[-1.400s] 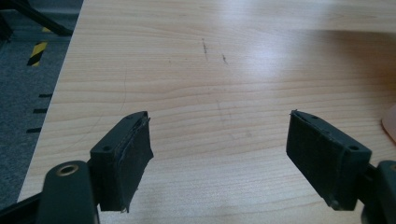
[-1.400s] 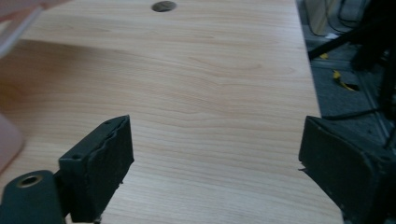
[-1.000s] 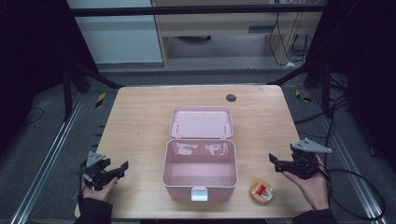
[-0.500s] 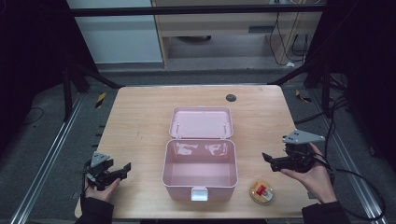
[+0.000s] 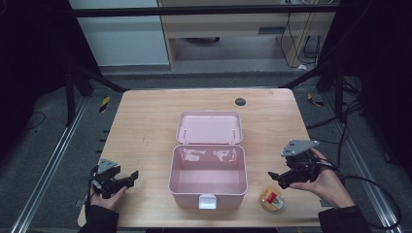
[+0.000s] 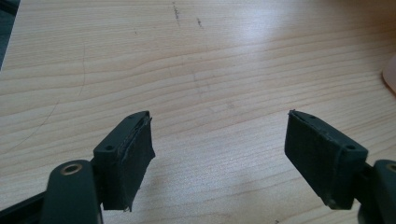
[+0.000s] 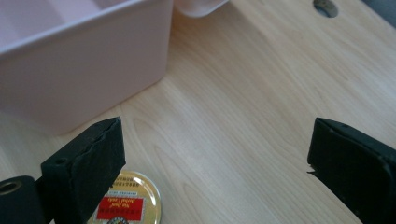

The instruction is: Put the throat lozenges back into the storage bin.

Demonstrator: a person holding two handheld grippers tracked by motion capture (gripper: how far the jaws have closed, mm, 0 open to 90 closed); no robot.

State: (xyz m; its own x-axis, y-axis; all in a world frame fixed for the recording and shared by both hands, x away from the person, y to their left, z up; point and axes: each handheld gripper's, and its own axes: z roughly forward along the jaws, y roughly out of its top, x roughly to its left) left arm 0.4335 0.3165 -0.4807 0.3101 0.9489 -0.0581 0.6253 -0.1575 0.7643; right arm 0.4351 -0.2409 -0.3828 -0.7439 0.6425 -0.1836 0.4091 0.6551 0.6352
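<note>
The small round tin with a gold rim and a red label (image 5: 272, 198) carries lines of print, but the lettering is too small and blurred to read in either the high view or the right gripper view (image 7: 125, 207). It lies flat on the pale wooden tabletop (image 5: 145, 126) near the front edge, just right of the open pale pink plastic box with its hinged lid laid back (image 5: 208, 167), close to the box but not touching it.

The right tool (image 5: 281, 178) is held in the person's right hand (image 5: 324, 183), which comes in from the lower right corner with the forearm angled toward the box. The tool hovers just above and behind the tin, pointing left toward the box's right wall, with its grey three-cornered plate on top. Its jaws are spread wide, with bare wood between them (the tin sits under the left-hand jaw in the right gripper view).

The left tool (image 5: 127, 178) is held in the person's left hand (image 5: 104, 194) at the front left corner of the tabletop, well apart from the box, pointing right. Its jaws are also spread wide over bare wood (image 6: 219, 140).

The box is smooth and glossy with rounded corners, a white latch at its front wall, and a shiny interior. The tabletop shows fine grain, a few faint scratches, and a dark round hole (image 5: 240, 101) near the far edge. The jaws' black pads (image 6: 135, 154) look rubbery and slightly frayed at the edges.
</note>
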